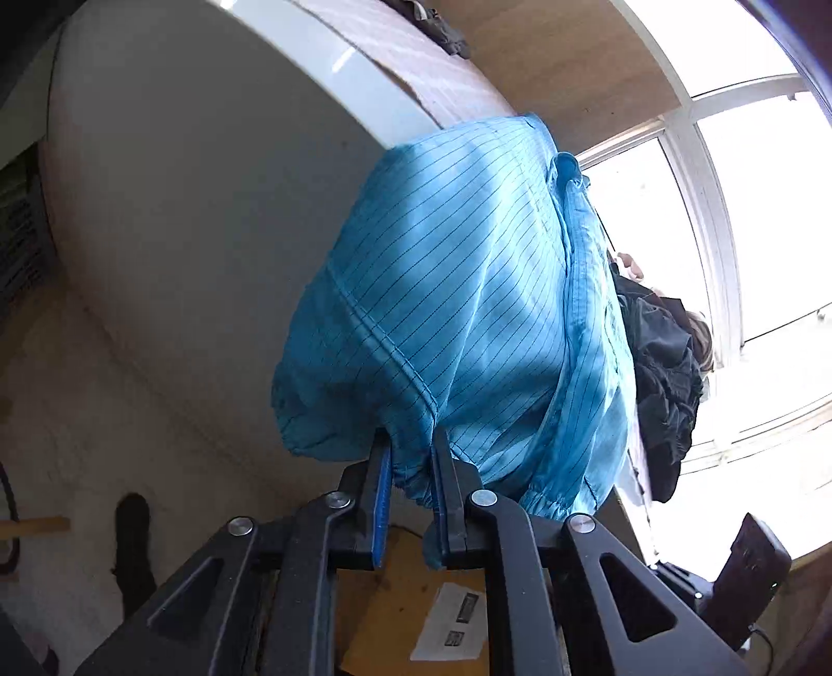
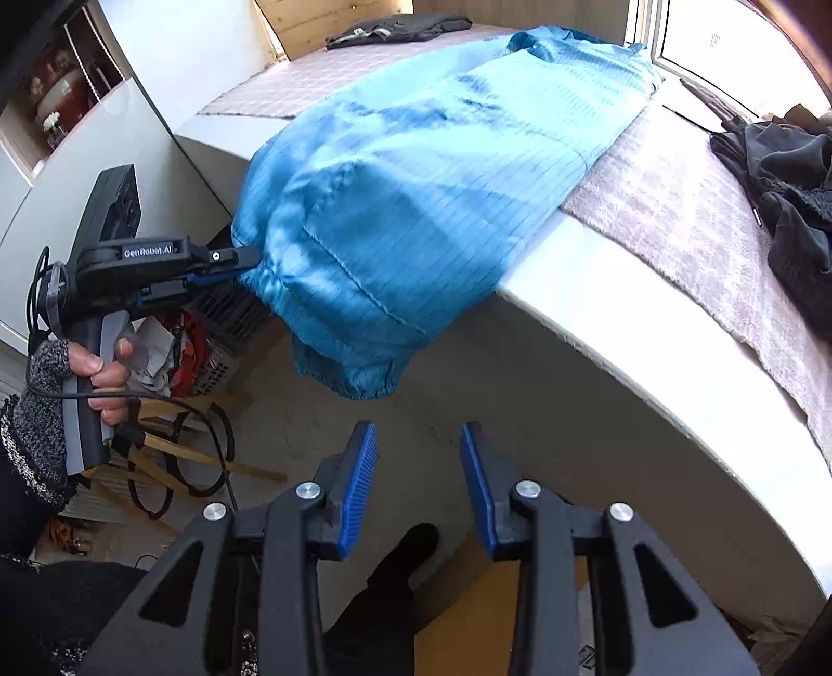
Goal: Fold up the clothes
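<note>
The left gripper (image 1: 411,457) is clamped on the elastic hem of a blue garment (image 1: 457,291), its blue pads pinching the gathered edge that hangs off the near side of a bed (image 2: 598,291). In the right wrist view the same left gripper (image 2: 244,260) comes in from the left, held by a hand (image 2: 104,369) in a grey knit sleeve, its tips buried in the bunched cloth. The right gripper (image 2: 418,478) stands open with nothing between its fingers, below the garment's hanging end and apart from it.

The garment is thin, shiny, and crossed by fine dark pinstripes. Its long axis runs from the hanging hem near the grippers up and away across the bed toward the window (image 2: 728,47), where its far end lies crumpled. Most of its length rests on the pinkish cover (image 2: 676,208); the near part droops over the white bed edge.

A folded dark garment (image 2: 400,28) lies at the far end of the bed, well apart from the blue one. A loose heap of dark clothes (image 2: 780,192) sits on the cover to the right, near the window. Left of the bed, a basket (image 2: 208,359) holds red and pale things, too jumbled to tell apart. A cardboard box (image 1: 395,598) with a paper label sits on the floor under the left gripper.
</note>
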{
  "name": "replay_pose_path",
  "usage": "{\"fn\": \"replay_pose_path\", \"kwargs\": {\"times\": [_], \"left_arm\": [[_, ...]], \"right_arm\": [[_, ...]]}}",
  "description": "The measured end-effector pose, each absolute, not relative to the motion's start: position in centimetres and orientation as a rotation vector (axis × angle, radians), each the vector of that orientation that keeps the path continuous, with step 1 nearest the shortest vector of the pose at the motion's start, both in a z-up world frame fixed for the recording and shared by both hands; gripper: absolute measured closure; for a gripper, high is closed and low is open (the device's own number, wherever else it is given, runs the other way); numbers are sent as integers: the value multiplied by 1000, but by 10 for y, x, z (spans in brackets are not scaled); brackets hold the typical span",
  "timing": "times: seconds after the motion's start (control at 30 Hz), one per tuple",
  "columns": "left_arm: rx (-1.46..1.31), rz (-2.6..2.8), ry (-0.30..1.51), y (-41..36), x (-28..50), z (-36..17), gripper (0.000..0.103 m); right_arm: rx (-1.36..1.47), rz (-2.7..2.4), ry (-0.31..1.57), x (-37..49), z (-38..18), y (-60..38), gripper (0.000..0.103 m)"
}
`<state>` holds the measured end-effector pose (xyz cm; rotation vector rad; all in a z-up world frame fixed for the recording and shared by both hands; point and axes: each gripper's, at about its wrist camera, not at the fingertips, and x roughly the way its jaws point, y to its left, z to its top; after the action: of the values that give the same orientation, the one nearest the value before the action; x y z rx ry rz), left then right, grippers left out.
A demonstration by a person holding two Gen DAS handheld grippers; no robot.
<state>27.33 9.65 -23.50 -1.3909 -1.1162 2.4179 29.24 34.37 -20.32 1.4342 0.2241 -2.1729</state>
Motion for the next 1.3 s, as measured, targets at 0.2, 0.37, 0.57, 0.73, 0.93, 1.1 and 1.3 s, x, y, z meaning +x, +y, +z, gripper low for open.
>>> {"fn": "replay_pose_path", "kwargs": {"times": [0.2,0.37,0.57,0.73,0.93,1.1,1.3], "left_arm": [[-1433,2455,-804,82,269,-194,80],[-1438,2508,-562,71,249,-175,79],[-1357,2418,-360,87,201,-161,79],[-1312,2306,-174,109,181,-167,79],[-1264,2251,-86,119,184,-164,78],[-1270,2270,-144,80,191,-153,78],[-1339,2216,-158,44,186,-166,68]], "right_arm": [[1199,-2254,171,265,-176,301,70],[1188,-2282,189,241,-182,247,70],[1310,-2264,94,225,-196,217,67],[1248,-2429,-26,237,-169,233,68],[1362,-2461,-150,208,-193,232,67],[1375,-2390,-185,208,-198,213,66],[1324,-2512,-426,272,-177,287,57]]}}
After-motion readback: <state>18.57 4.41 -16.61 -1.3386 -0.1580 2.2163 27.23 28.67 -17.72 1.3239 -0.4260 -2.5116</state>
